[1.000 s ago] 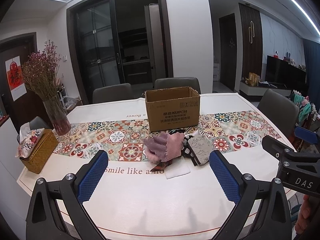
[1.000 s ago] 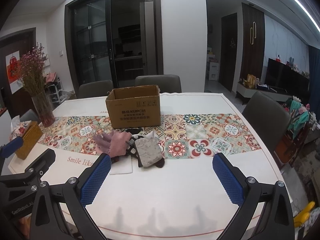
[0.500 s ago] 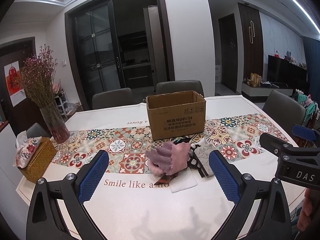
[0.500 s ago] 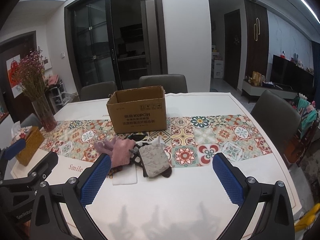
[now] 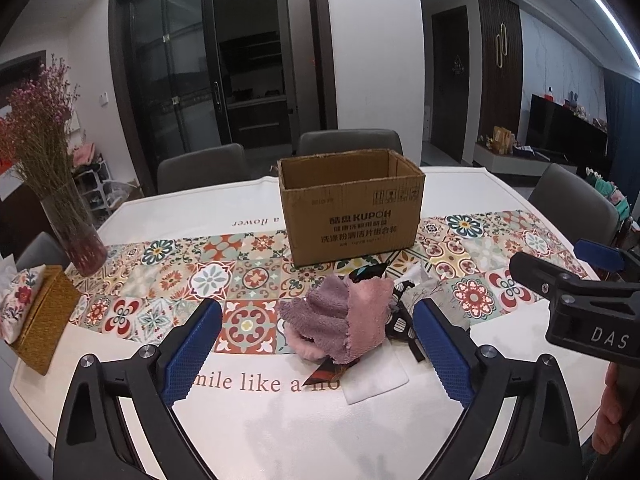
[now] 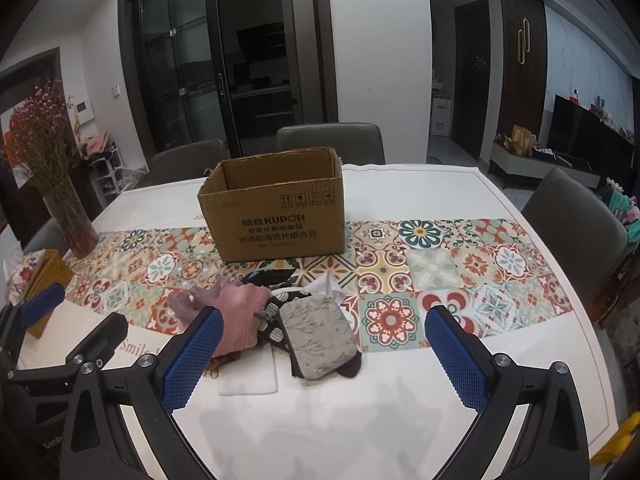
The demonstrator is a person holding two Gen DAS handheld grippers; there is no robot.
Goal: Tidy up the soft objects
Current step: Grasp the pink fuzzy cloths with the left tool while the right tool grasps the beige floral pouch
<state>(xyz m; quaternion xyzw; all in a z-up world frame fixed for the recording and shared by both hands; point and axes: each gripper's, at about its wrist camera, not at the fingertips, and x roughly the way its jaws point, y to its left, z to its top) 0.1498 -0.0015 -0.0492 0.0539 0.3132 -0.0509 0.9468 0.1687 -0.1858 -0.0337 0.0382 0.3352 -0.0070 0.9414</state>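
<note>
Both grippers have come nearer the table since a second ago, so the box and the cloths loom larger in each view. From the left wrist view, the left gripper (image 5: 318,344) hangs above the near edge of the table (image 5: 280,432) with its jaws spread wide and nothing between them. The right gripper (image 6: 324,354) is likewise spread wide and empty; its body also shows at 3 o'clock in the left view.

Soft cloths lie in a heap on the table, just in front of the cardboard box (image 5: 352,212), which stands open-topped at 12 o'clock on the patterned runner (image 5: 168,280). In the heap, a pink and mauve towel (image 5: 344,324) sits at the left, a grey pouch with a twig print (image 6: 316,336) at the right, dark patterned fabric (image 6: 276,318) between them, and a white cloth (image 6: 248,376) flat at the near side. At 9 o'clock stand a vase of dried flowers (image 5: 76,236) and a wicker tissue box (image 5: 40,316).
</note>
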